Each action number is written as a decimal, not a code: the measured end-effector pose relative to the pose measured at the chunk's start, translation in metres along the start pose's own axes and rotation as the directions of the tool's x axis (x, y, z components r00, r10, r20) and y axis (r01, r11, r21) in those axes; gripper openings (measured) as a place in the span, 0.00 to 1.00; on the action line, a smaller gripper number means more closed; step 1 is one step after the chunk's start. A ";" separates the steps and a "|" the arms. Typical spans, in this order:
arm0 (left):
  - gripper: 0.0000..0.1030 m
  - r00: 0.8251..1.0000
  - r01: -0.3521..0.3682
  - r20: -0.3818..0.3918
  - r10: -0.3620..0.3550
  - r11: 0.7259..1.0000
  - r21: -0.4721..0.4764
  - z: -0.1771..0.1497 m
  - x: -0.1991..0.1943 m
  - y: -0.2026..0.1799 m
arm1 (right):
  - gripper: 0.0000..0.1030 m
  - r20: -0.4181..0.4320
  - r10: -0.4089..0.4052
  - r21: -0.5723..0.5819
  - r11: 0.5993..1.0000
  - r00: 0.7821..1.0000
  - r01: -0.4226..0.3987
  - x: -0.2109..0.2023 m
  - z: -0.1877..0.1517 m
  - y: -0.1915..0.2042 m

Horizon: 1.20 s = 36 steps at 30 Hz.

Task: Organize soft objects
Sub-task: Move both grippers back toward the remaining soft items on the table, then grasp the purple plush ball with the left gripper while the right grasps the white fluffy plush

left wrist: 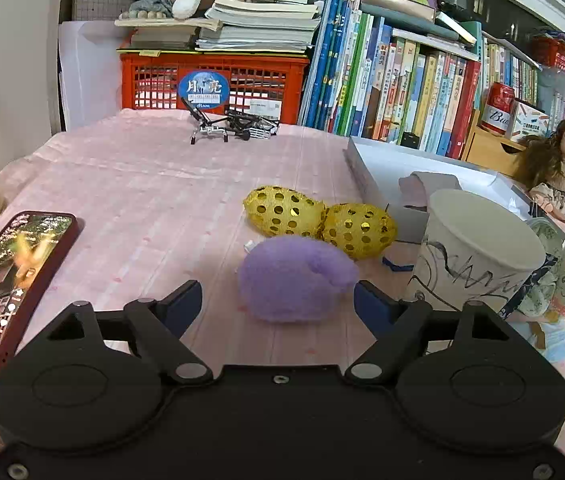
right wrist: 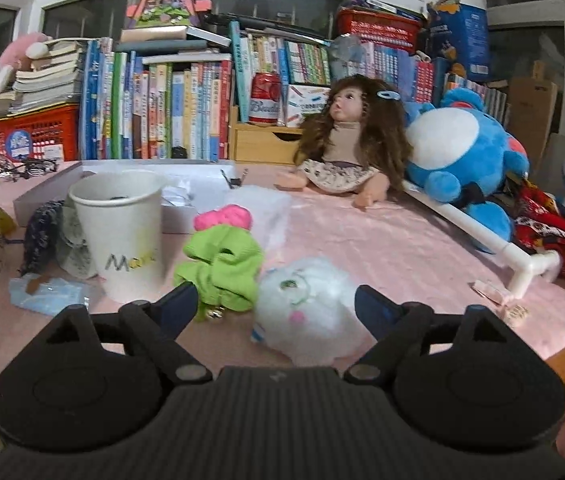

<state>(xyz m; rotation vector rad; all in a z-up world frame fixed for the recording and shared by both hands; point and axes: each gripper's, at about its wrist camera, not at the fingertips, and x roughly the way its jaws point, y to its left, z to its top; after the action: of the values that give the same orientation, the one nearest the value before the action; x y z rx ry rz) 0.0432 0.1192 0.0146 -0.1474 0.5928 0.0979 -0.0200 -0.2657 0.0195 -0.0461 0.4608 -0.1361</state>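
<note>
Nearest the left wrist camera, the left gripper [left wrist: 278, 300] stands with its jaws apart around a purple plush toy [left wrist: 296, 278]; the right-hand pad [left wrist: 374, 306] looks to be at or just touching the fluff, the other pad is clear of it, so nothing is clamped yet. The toy lies on the pink tablecloth [left wrist: 142, 200], just in front of two gold sequinned eggs [left wrist: 318, 218] and near a scribbled paper cup [left wrist: 474, 252]. A phone [left wrist: 10, 284] rests well off to the left.

In the right wrist view the right gripper [right wrist: 276, 306] is likewise spread, bracketing a white fluffy plush [right wrist: 308, 310] without pressing it. A green scrunchie [right wrist: 222, 268] lies just beside the plush, a pink one [right wrist: 224, 218] behind it, and a white paper cup [right wrist: 122, 232] stands to the left.

Both plush toys look very light, squashy and not at all fragile; pile like this compresses a lot, so the jaws will likely need to close well into the body before they bite. A grip across the thick middle seems safest. The right gripper should stay clear of the scrunchie, which could snag.
</note>
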 end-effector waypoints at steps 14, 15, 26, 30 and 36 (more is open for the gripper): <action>0.67 1.000 -0.006 -0.021 0.006 1.000 0.020 0.003 0.015 -0.006 | 0.83 -0.060 -0.050 0.021 0.998 0.997 0.052 0.027 -0.005 -0.011; 0.67 1.000 -0.006 -0.022 0.007 1.000 0.023 0.004 0.016 -0.006 | 0.83 -0.063 -0.050 0.017 0.999 0.997 0.051 0.029 -0.005 -0.010; 0.67 0.999 0.003 -0.039 -0.002 1.000 0.027 0.004 0.027 -0.008 | 0.83 -0.086 -0.049 0.012 0.999 0.995 0.050 0.044 -0.006 -0.008; 0.66 0.999 0.003 -0.038 -0.002 1.000 0.028 0.004 0.029 -0.009 | 0.83 -0.095 -0.049 0.007 0.999 0.994 0.050 0.047 -0.007 -0.007; 0.61 0.999 0.009 -0.036 -0.008 0.999 0.033 0.004 0.032 -0.011 | 0.83 -0.102 -0.045 0.019 0.999 0.994 0.047 0.051 -0.008 -0.008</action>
<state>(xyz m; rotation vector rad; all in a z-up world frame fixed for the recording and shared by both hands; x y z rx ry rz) 0.0734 0.1103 0.0016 -0.1201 0.6295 0.0773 0.0203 -0.2806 -0.0095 -0.0292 0.5604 -0.1893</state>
